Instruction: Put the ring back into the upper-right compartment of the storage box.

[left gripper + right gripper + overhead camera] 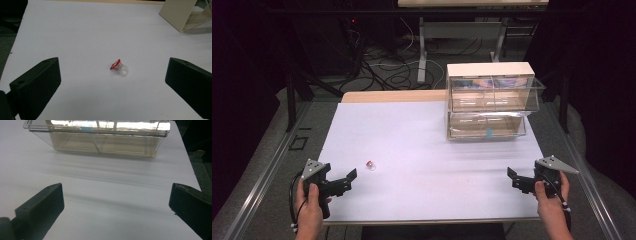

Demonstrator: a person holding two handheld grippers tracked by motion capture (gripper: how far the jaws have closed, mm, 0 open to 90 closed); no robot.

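Observation:
A small toy ring (pixel 370 165) with a red top and a clear band lies on the white table cover (pixel 432 150), near the front left. My left gripper (pixel 349 181) sits just behind and left of it, open and holding nothing. In the left gripper view the ring (pixel 120 68) lies on its side a short way ahead of the open left gripper (pixel 113 75), apart from both jaws. My right gripper (pixel 513 180) rests near the front right edge, open and empty. The right gripper (pixel 116 195) faces a clear drawer (pixel 100 142).
A clear plastic drawer unit (pixel 489 95) with a beige top stands at the back right; its bottom drawer (pixel 487 127) is pulled out toward me. A corner of the drawer unit (pixel 176 13) appears in the left gripper view. Cables and table legs lie on the floor beyond.

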